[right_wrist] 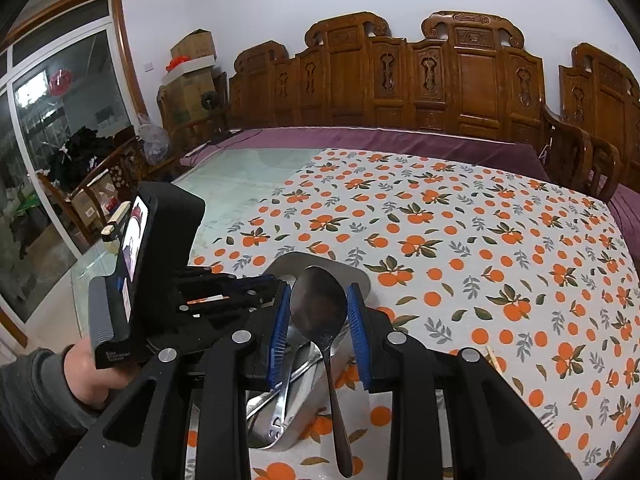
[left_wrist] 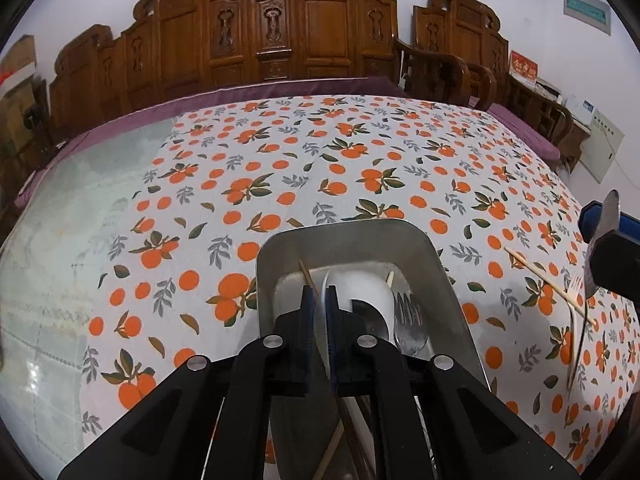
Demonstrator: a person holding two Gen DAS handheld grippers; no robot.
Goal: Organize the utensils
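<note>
A steel tray (left_wrist: 360, 236) sits on the orange-print tablecloth (left_wrist: 280, 160). In it lie a white ceramic spoon (left_wrist: 368, 292), a steel fork (left_wrist: 408, 328) and chopsticks (left_wrist: 306, 274). My left gripper (left_wrist: 319, 320) is shut on the white spoon's handle over the tray. My right gripper (right_wrist: 318, 320) is shut on the bowl of a steel spoon (right_wrist: 318, 308), held above the tray's right edge (right_wrist: 320, 260); its handle hangs down toward me. The right gripper also shows in the left wrist view (left_wrist: 604, 236). A fork (left_wrist: 578, 328) and a chopstick (left_wrist: 548, 284) lie on the cloth right of the tray.
Carved wooden chairs (left_wrist: 312, 28) line the table's far side. The table's left part is bare glass (left_wrist: 60, 240). A purple cloth (right_wrist: 360, 140) edges the far side. The left gripper body and the hand holding it (right_wrist: 140, 260) sit left of the tray.
</note>
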